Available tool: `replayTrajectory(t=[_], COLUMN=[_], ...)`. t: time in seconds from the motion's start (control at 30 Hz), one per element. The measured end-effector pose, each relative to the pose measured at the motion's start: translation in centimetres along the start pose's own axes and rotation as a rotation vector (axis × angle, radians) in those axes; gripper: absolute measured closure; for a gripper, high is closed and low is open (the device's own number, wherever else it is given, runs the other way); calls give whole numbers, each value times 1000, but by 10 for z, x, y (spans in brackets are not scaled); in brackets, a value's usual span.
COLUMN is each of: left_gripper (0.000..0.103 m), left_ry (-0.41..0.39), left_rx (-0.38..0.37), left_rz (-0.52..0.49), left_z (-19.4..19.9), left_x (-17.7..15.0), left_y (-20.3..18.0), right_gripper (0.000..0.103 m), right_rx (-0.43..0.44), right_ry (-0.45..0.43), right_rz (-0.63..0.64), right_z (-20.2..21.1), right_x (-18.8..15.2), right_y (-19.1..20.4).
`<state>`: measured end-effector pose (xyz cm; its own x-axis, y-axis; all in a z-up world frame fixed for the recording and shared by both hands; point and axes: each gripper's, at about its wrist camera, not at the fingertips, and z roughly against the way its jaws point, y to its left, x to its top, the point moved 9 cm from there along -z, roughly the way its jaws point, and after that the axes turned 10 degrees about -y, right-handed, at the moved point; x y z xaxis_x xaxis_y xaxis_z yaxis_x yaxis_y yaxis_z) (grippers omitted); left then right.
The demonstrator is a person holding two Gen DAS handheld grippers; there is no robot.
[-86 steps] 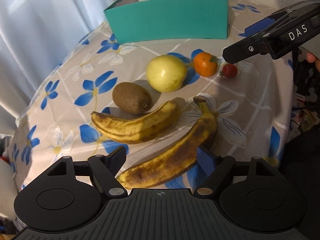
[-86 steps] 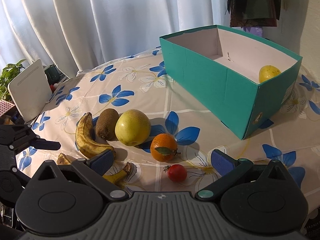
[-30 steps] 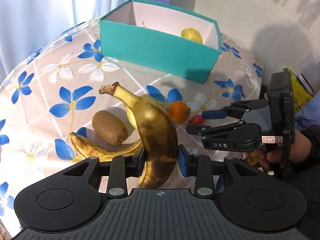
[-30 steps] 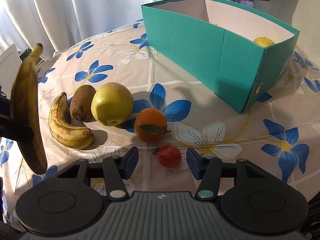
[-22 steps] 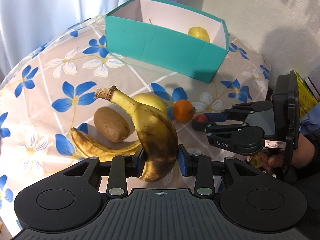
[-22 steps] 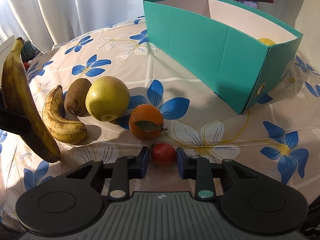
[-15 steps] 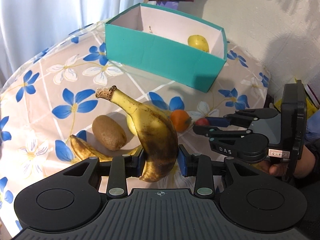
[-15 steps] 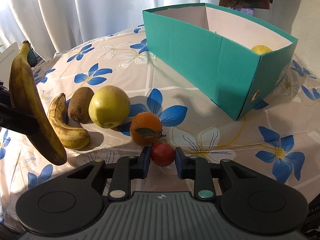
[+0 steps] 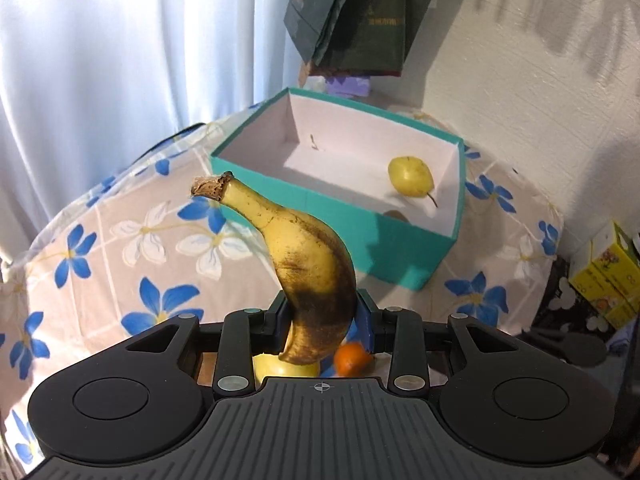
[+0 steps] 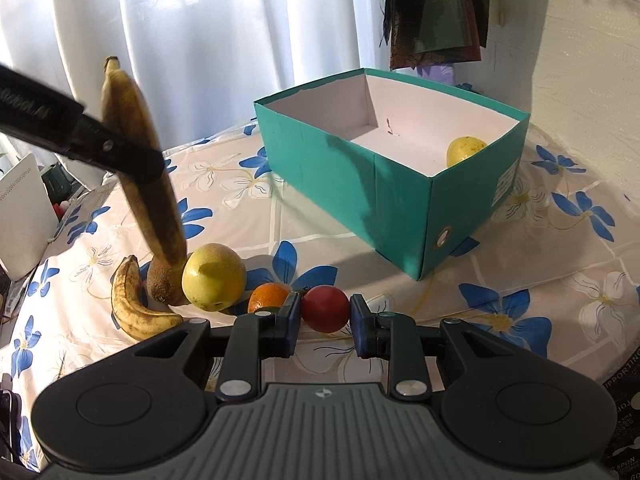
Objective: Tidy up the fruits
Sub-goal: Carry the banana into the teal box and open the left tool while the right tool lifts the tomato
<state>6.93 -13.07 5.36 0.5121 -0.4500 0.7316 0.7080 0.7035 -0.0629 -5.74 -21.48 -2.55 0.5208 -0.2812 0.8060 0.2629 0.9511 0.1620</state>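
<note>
My left gripper [image 9: 322, 314] is shut on a spotted banana [image 9: 308, 264] and holds it upright, high above the table; the banana also shows in the right wrist view [image 10: 140, 160]. My right gripper [image 10: 325, 320] is shut on a small red tomato [image 10: 325, 308], lifted off the cloth. The teal box [image 10: 400, 208] stands ahead with a yellow pear [image 9: 410, 176] inside. On the table lie a second banana [image 10: 134, 306], a kiwi [image 10: 160, 282], a green-yellow apple [image 10: 214, 276] and an orange [image 10: 268, 296].
The table has a flowered cloth [image 10: 520, 312] and a rounded edge. White curtains [image 10: 180, 40] hang behind. Dark bags [image 9: 360, 20] hang on the wall above the box. A white device [image 10: 20, 216] stands at the far left. Yellow cartons [image 9: 604, 276] sit off the table's right side.
Both grippers have risen with their fruit. The left gripper carried the banana up and toward the box. The right gripper closed on the tomato and lifted it.
</note>
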Motion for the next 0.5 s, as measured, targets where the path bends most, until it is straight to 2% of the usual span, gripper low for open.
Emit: replayTrajectory(t=[0.27,0.43,0.5], left_gripper=[66,66,65], left_ry=[-68,-92,-110], left_rx=[110,100,121], left_rz=[-24,-18,-32], left_z=[-50,-81,-91], left_x=[50,69,75], left_y=[-18,-34,-39], right_gripper=[78,78,78], right_rx=[-42,-71,-84], right_ry=[-35,-59,-69], right_rz=[-44,-57,-69], right_z=[18,28,32], right_x=[4,7,7], right_y=[-18,-32,-37])
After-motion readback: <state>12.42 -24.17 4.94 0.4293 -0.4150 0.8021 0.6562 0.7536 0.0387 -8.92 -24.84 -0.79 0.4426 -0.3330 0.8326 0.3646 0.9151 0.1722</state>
